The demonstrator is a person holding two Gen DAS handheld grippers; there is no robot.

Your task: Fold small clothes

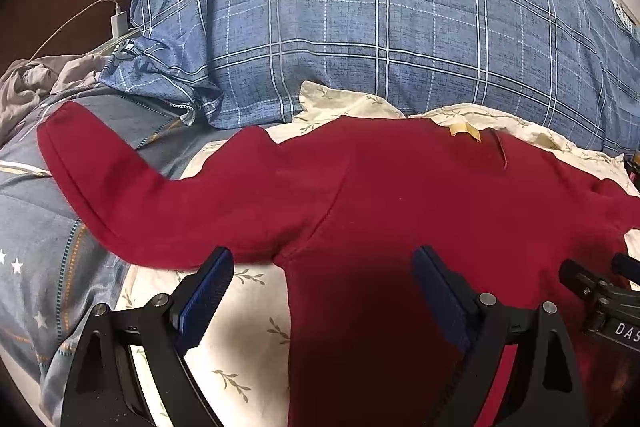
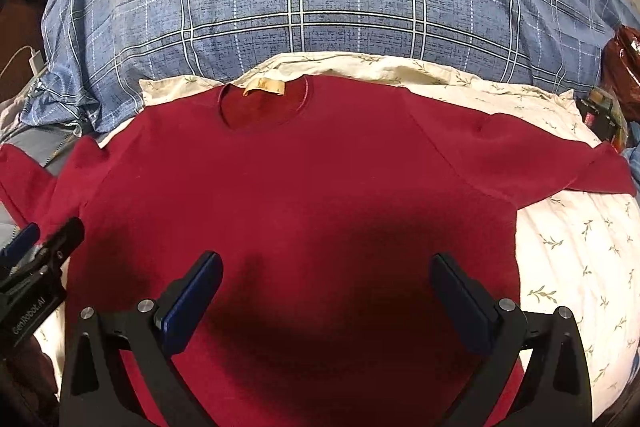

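The red sweater (image 2: pixel 304 179) lies flat, front up, across the centre of both views on the floral sheet (image 2: pixel 568 243), sleeves spread, no fold made. Left hand-held gripper (image 1: pixel 324 267) and right hand-held gripper (image 2: pixel 326 271) hover wide open, empty. The next move likely calls for pinching a sleeve to fold inward.

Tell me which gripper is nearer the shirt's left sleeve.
Left. The left gripper hovers open at the armpit where the left sleeve joins the shirt. The right gripper hangs over the shirt's middle.
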